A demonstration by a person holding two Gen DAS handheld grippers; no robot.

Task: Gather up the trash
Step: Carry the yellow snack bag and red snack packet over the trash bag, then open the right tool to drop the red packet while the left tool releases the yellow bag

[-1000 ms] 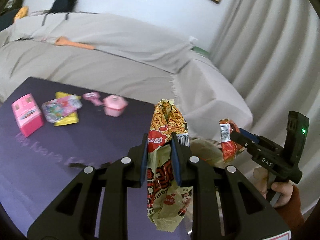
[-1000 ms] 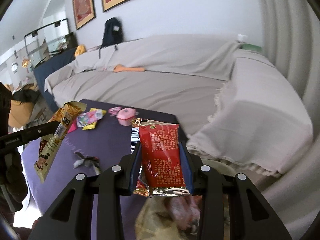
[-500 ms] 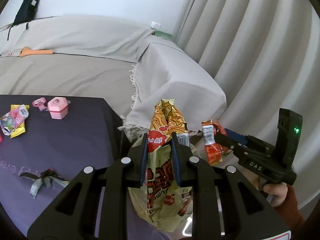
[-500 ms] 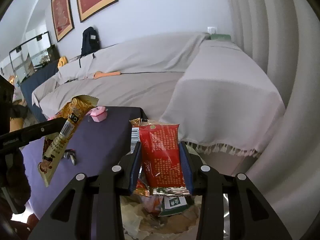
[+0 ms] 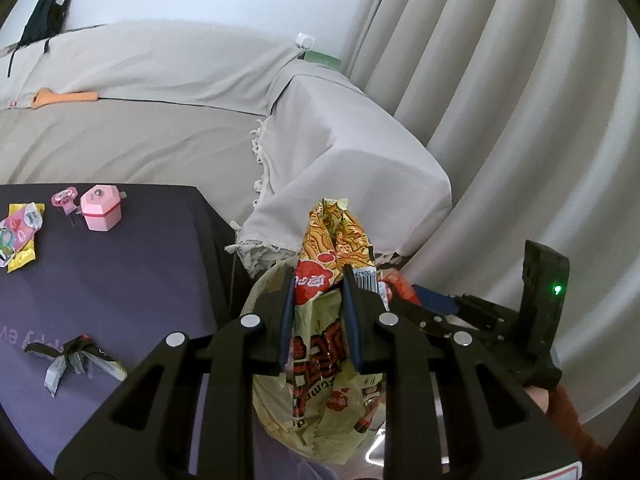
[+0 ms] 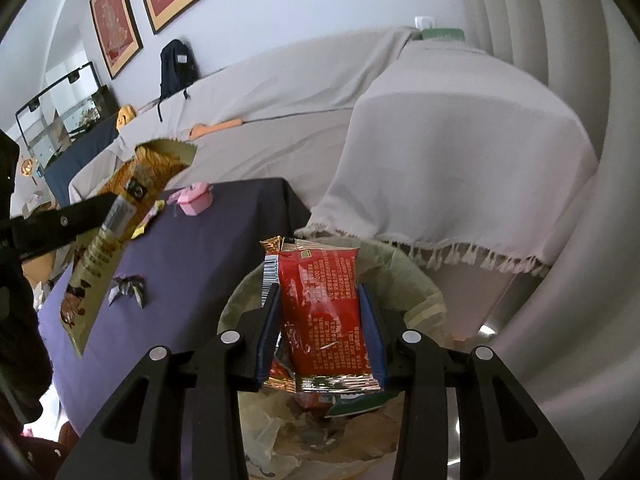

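My left gripper (image 5: 319, 276) is shut on a yellow noodle wrapper (image 5: 336, 232), which hangs over the near rim of a bag-lined trash bin (image 5: 262, 284). My right gripper (image 6: 319, 290) is shut on a red snack wrapper (image 6: 320, 280), held upright over the bin's liner (image 6: 420, 280), with crumpled trash (image 6: 320, 436) below. In the right wrist view the left gripper (image 6: 108, 204) shows at the left with the yellow wrapper (image 6: 96, 260). The left wrist view catches the right gripper (image 5: 404, 300) just right of mine.
A dark purple table (image 5: 120, 280) stands left of the bin. On it lie a crumpled wrapper (image 5: 68, 356), a pink box (image 5: 100, 208), a pink clip (image 5: 64, 198) and a colourful packet (image 5: 18, 232). A cloth-covered sofa (image 5: 340, 152) lies behind; curtains (image 5: 520, 120) hang on the right.
Both views have swung right, away from the table. The bin has come under both grippers, and the right gripper with the red wrapper has sunk over it. Both grips are unchanged.
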